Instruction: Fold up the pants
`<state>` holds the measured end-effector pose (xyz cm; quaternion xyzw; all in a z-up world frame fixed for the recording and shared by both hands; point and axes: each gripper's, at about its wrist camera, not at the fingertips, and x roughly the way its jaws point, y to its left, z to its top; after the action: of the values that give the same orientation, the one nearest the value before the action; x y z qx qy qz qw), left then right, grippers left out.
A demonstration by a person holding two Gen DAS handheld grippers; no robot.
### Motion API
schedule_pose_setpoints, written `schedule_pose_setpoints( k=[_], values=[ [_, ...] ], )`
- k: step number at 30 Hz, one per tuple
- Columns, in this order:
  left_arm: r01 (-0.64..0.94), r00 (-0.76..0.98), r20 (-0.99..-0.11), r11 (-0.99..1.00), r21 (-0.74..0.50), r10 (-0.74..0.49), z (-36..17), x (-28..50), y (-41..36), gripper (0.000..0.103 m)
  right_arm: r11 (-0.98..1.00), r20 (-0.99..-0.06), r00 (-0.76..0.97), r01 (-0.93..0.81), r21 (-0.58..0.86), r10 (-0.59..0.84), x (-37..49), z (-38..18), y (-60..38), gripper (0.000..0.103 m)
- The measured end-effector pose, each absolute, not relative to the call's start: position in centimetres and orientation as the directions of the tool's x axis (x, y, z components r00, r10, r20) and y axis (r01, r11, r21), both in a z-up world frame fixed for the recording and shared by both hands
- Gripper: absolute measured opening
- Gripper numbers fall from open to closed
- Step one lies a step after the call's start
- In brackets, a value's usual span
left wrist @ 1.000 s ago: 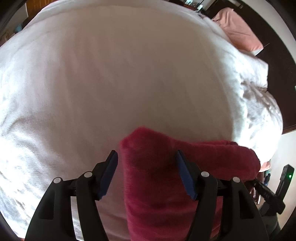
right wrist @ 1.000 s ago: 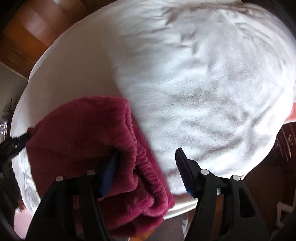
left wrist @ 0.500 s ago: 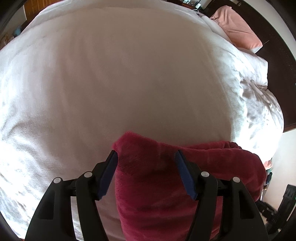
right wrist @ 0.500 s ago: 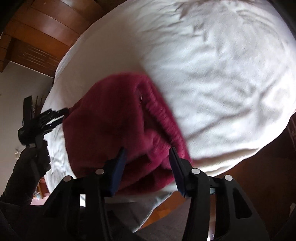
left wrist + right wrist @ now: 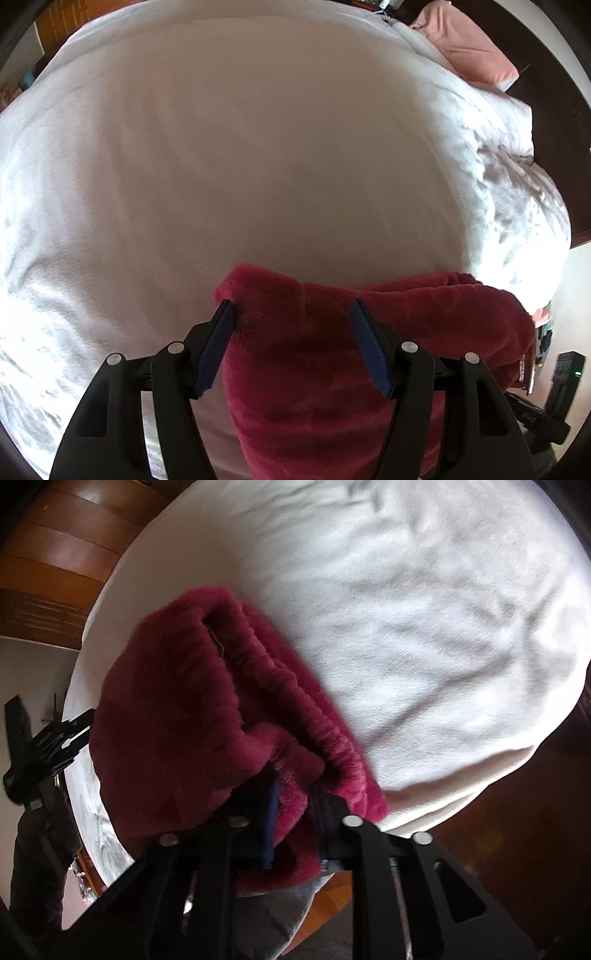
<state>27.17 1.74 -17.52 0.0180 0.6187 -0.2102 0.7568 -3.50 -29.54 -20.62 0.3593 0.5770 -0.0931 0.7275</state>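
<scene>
The right hand-held gripper (image 5: 291, 812) is clamping the pants (image 5: 192, 716) near their waistband; fabric is hiding its fingertips. The left hand-held gripper (image 5: 291, 332) is gaping wide over the pants (image 5: 369, 354), lying at the bed's (image 5: 258, 147) near edge, with open bedding beyond.

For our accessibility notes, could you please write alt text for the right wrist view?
The right gripper is shut on the elastic waistband of plush dark red pants, bunched over the edge of a white-covered bed. The left gripper shows at far left.

Right gripper (image 5: 293, 808) clamped on crimson fleece pants (image 5: 192, 716) (elastic waistband up) over white bed (image 5: 424, 627)
</scene>
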Motion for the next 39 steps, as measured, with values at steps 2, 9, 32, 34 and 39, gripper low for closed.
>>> schedule_pose_setpoints(
  k=[2,9,32,34,39],
  values=[
    [0.339,0.143,-0.948,0.914,-0.222,-0.284,-18.1,27.2,1.5,0.064,0.725,-0.911,0.312,0.557,0.406,0.270,-5.1,-19.5,-29.5,0.012],
    [0.324,0.141,-0.954,0.923,-0.209,-0.266,-19.2,27.5,1.6,0.067,0.686,-0.925,0.255,0.621,0.379,0.281,-7.1,-21.8,-29.6,0.012],
    [0.417,0.175,-0.934,0.883,-0.214,-0.310,-15.8,24.1,2.2,0.068,0.861,-0.883,0.434,0.365,0.354,0.179,4.7,-17.3,-25.6,0.035],
    [0.412,0.172,-0.941,0.888,-0.202,-0.293,-16.9,24.3,1.6,0.068,0.854,-0.891,0.426,0.392,0.341,0.160,5.8,-18.4,-26.3,0.035],
    [0.377,0.182,-0.953,0.912,-0.160,-0.243,-19.5,25.9,0.8,0.068,0.859,-0.914,0.387,0.421,0.292,0.121,7.5,-21.6,-27.6,0.032]
  ],
)
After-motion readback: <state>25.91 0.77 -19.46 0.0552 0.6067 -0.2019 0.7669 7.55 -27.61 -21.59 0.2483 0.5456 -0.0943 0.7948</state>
